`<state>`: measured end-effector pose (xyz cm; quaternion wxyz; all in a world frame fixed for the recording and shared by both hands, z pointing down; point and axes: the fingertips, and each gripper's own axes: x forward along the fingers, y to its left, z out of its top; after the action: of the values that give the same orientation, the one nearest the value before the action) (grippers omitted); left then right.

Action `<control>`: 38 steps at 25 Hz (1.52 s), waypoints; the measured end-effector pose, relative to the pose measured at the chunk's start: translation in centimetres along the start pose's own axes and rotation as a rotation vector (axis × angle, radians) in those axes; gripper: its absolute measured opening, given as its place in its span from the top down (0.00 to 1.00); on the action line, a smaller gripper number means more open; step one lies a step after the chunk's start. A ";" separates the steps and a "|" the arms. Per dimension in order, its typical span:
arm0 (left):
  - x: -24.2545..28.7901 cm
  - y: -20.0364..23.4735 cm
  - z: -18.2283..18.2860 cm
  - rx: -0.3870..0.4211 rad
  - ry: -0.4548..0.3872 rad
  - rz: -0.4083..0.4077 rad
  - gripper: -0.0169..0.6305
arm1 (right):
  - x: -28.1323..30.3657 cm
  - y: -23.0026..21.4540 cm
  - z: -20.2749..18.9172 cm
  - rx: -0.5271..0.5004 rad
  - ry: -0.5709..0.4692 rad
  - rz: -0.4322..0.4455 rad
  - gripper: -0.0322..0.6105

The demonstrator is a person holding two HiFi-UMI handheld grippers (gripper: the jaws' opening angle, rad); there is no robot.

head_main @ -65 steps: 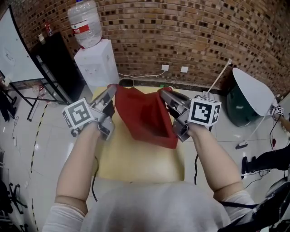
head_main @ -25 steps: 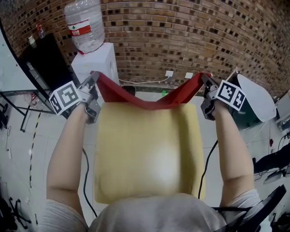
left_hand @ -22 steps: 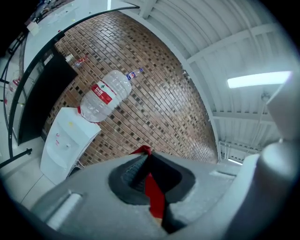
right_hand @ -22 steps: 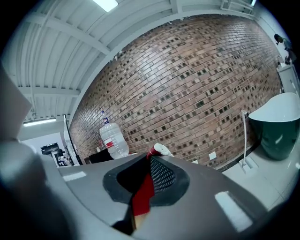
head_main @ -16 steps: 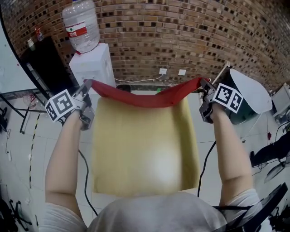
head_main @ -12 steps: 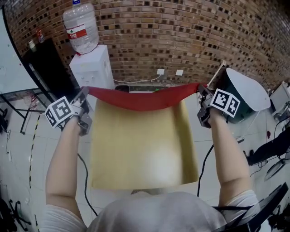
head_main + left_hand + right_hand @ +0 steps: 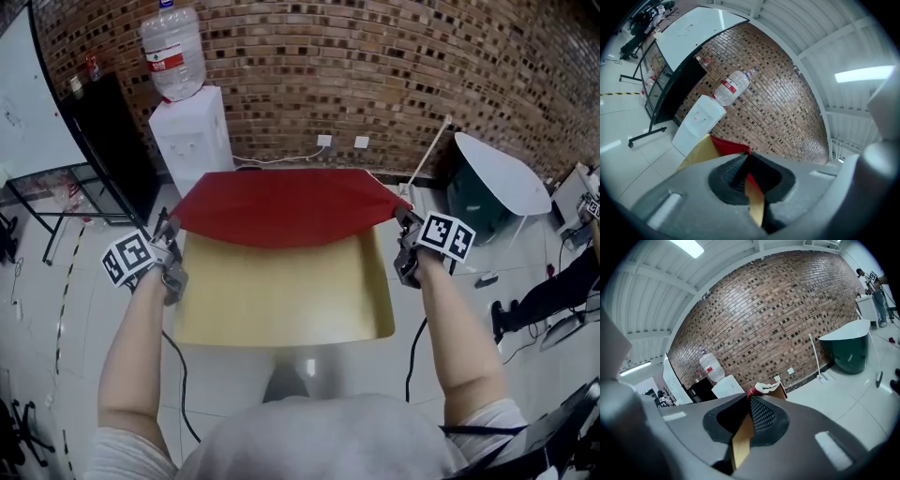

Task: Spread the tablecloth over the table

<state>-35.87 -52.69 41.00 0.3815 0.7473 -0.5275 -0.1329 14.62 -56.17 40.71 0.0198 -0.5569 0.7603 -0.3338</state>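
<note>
The red tablecloth (image 7: 286, 206) lies over the far half of the yellow table (image 7: 281, 300); its near edge sags in a curve between my two grippers. My left gripper (image 7: 171, 230) is shut on the cloth's near left corner, at the table's left edge. At the table's right edge, my right gripper (image 7: 402, 218) is shut on the near right corner. In the left gripper view a red and tan strip of cloth (image 7: 751, 187) is pinched in the jaws. The right gripper view shows a tan strip (image 7: 742, 439) in the jaws and a red bunch (image 7: 759, 390) past the tips.
A white water dispenser (image 7: 195, 136) with a bottle stands beyond the table's far left corner, beside a black cabinet (image 7: 112, 145). A white-topped green tub (image 7: 495, 183) is at the right. Cables (image 7: 412, 347) hang by the table's near sides. A brick wall (image 7: 375, 66) runs behind.
Both grippers have come down and back toward me along the table's sides. The cloth, which hung as a taut band past the far edge, now lies flat over the far half.
</note>
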 end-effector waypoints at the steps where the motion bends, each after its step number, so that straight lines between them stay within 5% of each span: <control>1: -1.0 0.2 -0.8 0.001 0.004 0.006 0.96 | -0.8 -0.2 -1.1 -0.011 0.014 -0.006 0.94; 19: -11.9 2.2 -11.4 0.024 0.062 0.117 0.96 | -11.2 -2.3 -13.7 -0.001 0.128 -0.041 0.94; 38: -17.1 10.2 -18.3 -0.077 0.099 0.271 0.96 | -14.9 -3.9 -23.5 0.043 0.254 -0.063 0.94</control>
<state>-38.85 -31.17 57.04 0.4500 0.6596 -0.5987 -0.0632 14.07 -32.56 55.98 -0.0750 -0.5332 0.7314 -0.4184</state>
